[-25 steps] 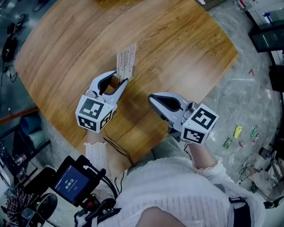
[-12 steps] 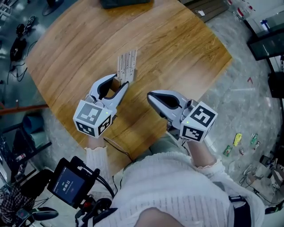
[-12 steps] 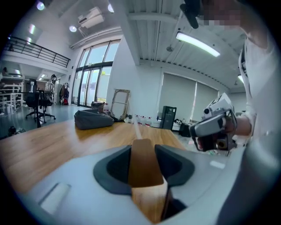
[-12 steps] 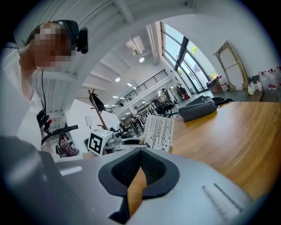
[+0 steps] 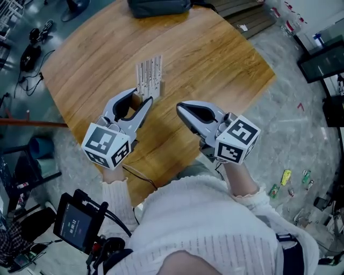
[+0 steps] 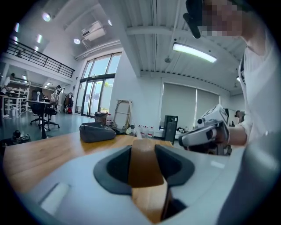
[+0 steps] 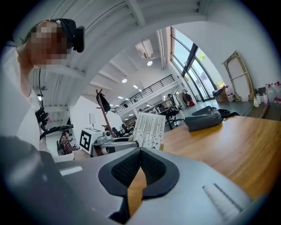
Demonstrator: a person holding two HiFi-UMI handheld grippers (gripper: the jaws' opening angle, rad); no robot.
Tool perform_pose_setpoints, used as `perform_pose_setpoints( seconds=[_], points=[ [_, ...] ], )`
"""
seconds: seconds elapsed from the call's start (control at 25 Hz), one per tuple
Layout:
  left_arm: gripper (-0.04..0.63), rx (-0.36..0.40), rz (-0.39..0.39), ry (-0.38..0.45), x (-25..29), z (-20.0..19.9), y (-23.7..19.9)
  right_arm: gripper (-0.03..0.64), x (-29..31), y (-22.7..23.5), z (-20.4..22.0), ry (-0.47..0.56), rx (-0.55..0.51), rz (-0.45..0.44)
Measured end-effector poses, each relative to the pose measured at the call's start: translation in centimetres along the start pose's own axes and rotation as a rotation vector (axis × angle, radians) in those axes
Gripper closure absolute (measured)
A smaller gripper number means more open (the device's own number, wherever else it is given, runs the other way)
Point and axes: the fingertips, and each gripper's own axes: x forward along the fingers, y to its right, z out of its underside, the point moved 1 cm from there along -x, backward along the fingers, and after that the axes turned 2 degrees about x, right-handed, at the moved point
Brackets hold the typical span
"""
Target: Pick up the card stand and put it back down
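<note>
Card stand point(image 5: 149, 78) near the middle of the round wooden counter point(image 5: 215, 59): a wooden base holding one white printed card point(image 7: 148, 125) upright. Left to right: the left hand-held gripper point(image 5: 143, 95) is clamped on the stand's wooden base point(image 6: 142, 167), which fills the gap between its jaws, while the card rises just beyond the jaw tips. Whether the base touches the counter cannot be told. The right hand-held gripper point(image 5: 179, 109) hangs beside it, apart from the stand, its jaws pressed together on nothing point(image 7: 140, 151). A dark grey bag point(image 5: 158, 6) lies at the counter's far edge, its contents not visible.
</note>
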Motion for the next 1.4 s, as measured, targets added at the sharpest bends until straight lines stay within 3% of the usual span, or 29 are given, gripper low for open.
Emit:
perform_pose_setpoints(
  seconds=[0.52, 0.8, 1.16, 1.4],
  points=[
    [0.431, 0.036, -0.014, 0.005, -1.2, -0.1, 0.7, 0.623, -0.5, -1.8, 0.1, 0.012, 0.003, -0.026],
    [0.430, -0.002, 0.003, 0.020, -0.7, 0.0, 0.4, 0.623, -0.7, -1.1, 0.5, 0.009, 0.019, -0.011],
    [0.431, 0.016, 0.016, 0.020, -0.2, 0.2, 0.1, 0.623, -0.8, -1.1, 1.4, -0.002, 0.056, -0.004],
    [0.431, -0.002, 0.041, -0.023, 2.1, 2.4, -0.4, 0.623, -0.5, 0.3, 2.6, -0.012, 0.094, 0.011]
  ],
)
